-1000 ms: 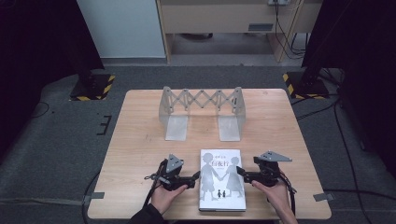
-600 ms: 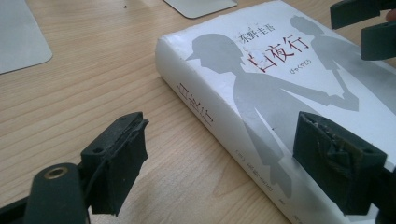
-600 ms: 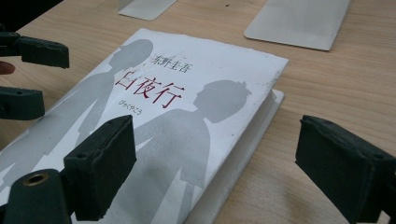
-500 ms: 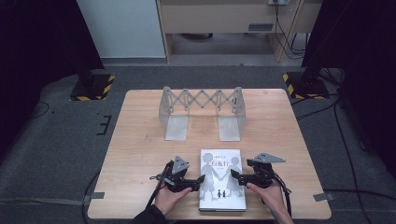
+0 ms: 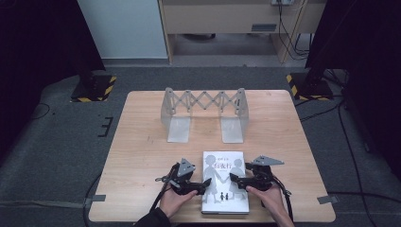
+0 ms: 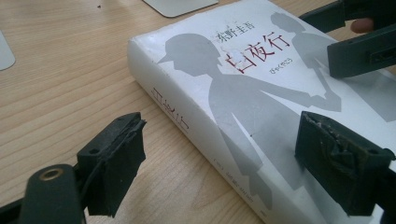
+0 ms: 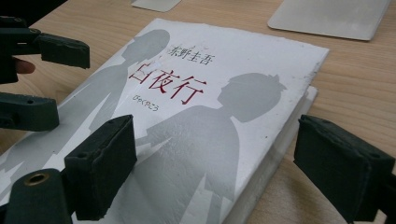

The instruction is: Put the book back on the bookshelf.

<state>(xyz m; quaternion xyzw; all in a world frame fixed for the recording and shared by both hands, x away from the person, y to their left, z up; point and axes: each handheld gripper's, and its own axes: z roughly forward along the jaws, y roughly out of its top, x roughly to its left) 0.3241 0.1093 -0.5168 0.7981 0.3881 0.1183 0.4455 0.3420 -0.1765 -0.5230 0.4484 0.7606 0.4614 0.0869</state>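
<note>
Partly, the book (image 5: 225,182) is masked in the high view by both grippers, and its near end is cut off in the gripper views. It is laid flat at the table's (image 5: 142,156) near edge, about midway along. The left gripper (image 5: 201,185) is held wide over the spine edge, one jaw above the cover, nothing gripped. The right gripper (image 5: 235,179) is likewise spread across the page edge, without contact. An expanding metal rack (image 5: 204,113) is set near the far edge.
</note>
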